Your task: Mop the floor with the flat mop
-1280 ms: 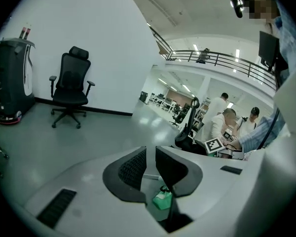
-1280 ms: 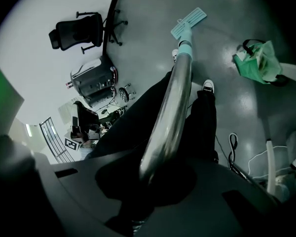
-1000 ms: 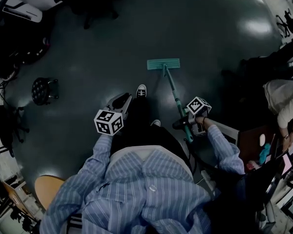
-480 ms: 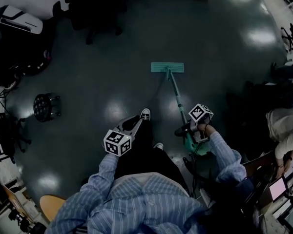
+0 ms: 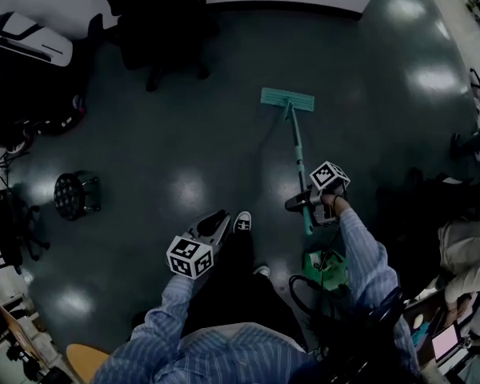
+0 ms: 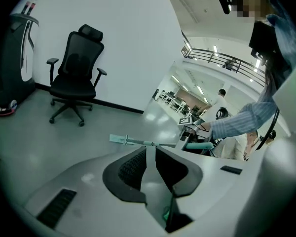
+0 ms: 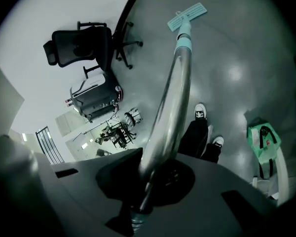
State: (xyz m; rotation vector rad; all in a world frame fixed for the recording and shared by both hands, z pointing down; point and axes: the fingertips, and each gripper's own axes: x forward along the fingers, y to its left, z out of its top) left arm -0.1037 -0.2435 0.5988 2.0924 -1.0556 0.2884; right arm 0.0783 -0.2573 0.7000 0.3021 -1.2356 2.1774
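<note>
The flat mop's teal head (image 5: 287,98) lies flat on the dark shiny floor ahead of me. Its handle (image 5: 298,154) slants back to my right gripper (image 5: 304,203), which is shut on it below the marker cube. In the right gripper view the silver handle (image 7: 175,93) runs out from between the jaws to the mop head (image 7: 187,15). My left gripper (image 5: 211,227) hangs by my left leg, away from the mop. Its jaws (image 6: 151,149) stand open by a narrow gap with nothing between them. The mop head (image 6: 122,139) shows beyond them.
A black office chair (image 5: 164,22) stands by the far wall, a white-and-black machine (image 5: 32,42) at far left, and a round black stool (image 5: 74,192) at left. A green bag (image 5: 324,266) sits by my right foot. Another person (image 5: 464,250) is at the right edge.
The mop head has slid farther away and a little right across the floor. I have stepped forward, and the left gripper has dropped lower beside my leg.
</note>
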